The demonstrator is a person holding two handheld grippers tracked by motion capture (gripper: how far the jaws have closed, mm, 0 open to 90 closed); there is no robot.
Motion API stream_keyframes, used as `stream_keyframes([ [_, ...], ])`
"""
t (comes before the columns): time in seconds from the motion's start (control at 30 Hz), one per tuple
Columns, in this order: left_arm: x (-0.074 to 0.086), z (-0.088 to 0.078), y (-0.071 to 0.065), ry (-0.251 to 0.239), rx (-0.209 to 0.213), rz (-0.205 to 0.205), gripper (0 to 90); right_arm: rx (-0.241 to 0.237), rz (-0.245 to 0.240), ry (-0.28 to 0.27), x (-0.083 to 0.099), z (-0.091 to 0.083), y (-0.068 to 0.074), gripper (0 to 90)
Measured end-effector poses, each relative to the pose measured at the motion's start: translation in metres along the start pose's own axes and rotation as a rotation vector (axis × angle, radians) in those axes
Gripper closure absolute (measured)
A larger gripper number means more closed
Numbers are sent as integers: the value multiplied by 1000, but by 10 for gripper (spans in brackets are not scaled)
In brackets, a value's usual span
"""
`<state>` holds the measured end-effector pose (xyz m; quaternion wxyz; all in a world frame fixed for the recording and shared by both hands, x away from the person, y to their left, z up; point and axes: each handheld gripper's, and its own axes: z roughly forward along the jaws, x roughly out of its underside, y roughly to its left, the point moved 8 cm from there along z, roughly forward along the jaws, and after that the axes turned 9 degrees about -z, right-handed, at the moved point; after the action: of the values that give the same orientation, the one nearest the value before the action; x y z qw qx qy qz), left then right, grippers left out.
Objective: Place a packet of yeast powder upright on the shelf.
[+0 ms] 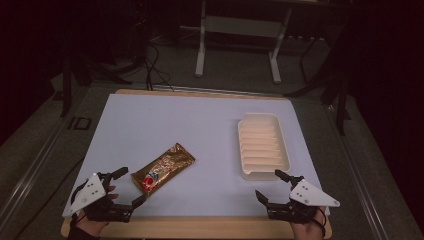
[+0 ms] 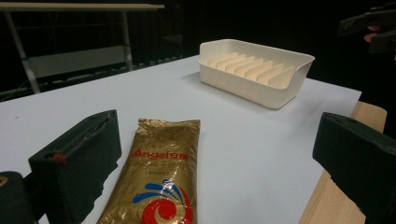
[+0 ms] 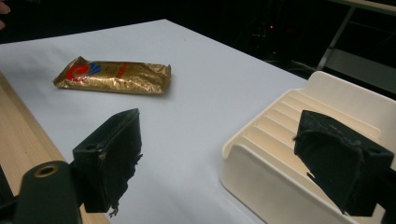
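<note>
A gold foil packet with red and blue print lies flat on the white table top, left of centre. My left gripper rests open at the front left corner, its jaws wide either side of the packet's near end without touching it. A cream ribbed tray sits to the right. My right gripper stands open just in front of the tray's near wall, holding nothing. The packet lies far off to that gripper's left.
The white sheet covers a wooden table whose bare edge runs along the front. Behind the table stand a white metal frame and loose cables on a dark floor.
</note>
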<state>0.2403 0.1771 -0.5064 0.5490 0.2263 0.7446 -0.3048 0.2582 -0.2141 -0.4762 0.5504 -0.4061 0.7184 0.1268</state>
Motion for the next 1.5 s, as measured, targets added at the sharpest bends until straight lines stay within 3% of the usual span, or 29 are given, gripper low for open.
stream_keyframes([
  [0.17,-2,1,-5,-6,23,-1,21,-6,6,-22,-4,-3,0,148],
  [0.47,-9,5,-18,34,39,2,15,-6,-1,-89,-17,-11,1,132],
  [0.77,-26,18,-25,87,63,-18,15,0,-1,-83,-21,-10,1,110],
  [0.87,-32,23,-26,93,93,-25,15,4,5,-79,-21,-9,1,103],
  [1.07,-45,33,-24,112,120,-17,15,3,9,-94,-24,-9,2,102],
  [1.5,-67,58,0,119,100,-9,15,-9,-12,-86,-24,-7,8,102],
])
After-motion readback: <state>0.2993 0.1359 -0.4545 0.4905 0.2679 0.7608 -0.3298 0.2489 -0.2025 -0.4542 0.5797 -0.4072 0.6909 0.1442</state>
